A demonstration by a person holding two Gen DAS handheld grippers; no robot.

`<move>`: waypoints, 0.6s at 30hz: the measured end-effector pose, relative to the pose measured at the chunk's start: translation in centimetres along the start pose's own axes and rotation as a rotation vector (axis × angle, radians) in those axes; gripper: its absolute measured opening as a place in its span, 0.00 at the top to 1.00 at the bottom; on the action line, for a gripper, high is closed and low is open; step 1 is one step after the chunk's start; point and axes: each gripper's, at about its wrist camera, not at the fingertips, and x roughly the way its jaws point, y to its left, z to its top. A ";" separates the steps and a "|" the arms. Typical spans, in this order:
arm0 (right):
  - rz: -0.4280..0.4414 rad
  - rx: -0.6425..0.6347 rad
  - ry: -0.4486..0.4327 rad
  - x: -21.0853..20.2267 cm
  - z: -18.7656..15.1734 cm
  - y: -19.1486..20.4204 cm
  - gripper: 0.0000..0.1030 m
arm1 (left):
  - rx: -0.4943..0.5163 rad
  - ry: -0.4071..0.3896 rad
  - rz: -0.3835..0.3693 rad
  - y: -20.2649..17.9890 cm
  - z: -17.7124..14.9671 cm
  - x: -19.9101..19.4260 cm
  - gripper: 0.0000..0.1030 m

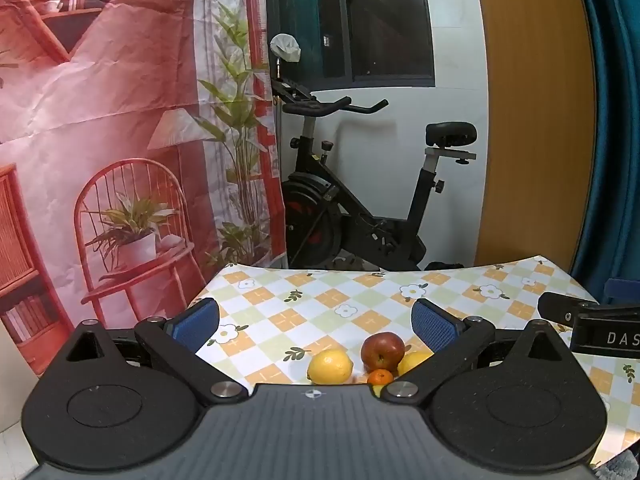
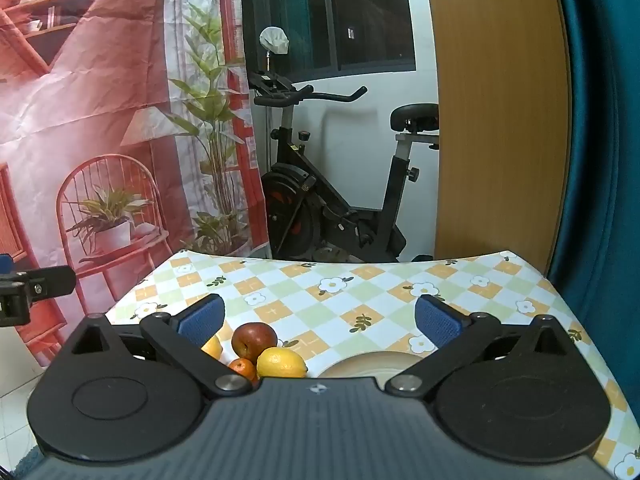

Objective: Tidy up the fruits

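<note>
A red apple [image 1: 383, 350], a lemon [image 1: 330, 367], a small mandarin [image 1: 380, 377] and a second lemon [image 1: 414, 361] lie bunched on the checked tablecloth [image 1: 320, 300]. My left gripper [image 1: 315, 325] hovers above and behind them, wide open, nothing between its blue pads. In the right wrist view the same apple [image 2: 254, 339], lemon [image 2: 281, 363], mandarin [image 2: 242, 368] and half-hidden lemon [image 2: 212, 347] sit low left. A beige plate [image 2: 372, 364] shows its rim just past the gripper body. My right gripper [image 2: 319, 320] is wide open and empty.
An exercise bike [image 1: 360, 200] stands beyond the table's far edge, beside a printed red backdrop [image 1: 120, 120]. A wooden panel [image 1: 536, 120] and a blue curtain [image 1: 616, 120] rise at the right. The right gripper's black body [image 1: 592, 324] pokes in at the left view's right edge.
</note>
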 end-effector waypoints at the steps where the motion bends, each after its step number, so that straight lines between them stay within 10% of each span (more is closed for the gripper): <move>1: -0.001 -0.002 -0.002 0.0 0.0 0.0 0.00 | 0.013 -0.019 0.006 -0.4 0.3 -0.4 0.00; 18: 0.001 0.001 -0.005 -0.1 0.1 -0.1 0.00 | -0.011 -0.048 0.005 -0.2 -0.1 -0.3 0.00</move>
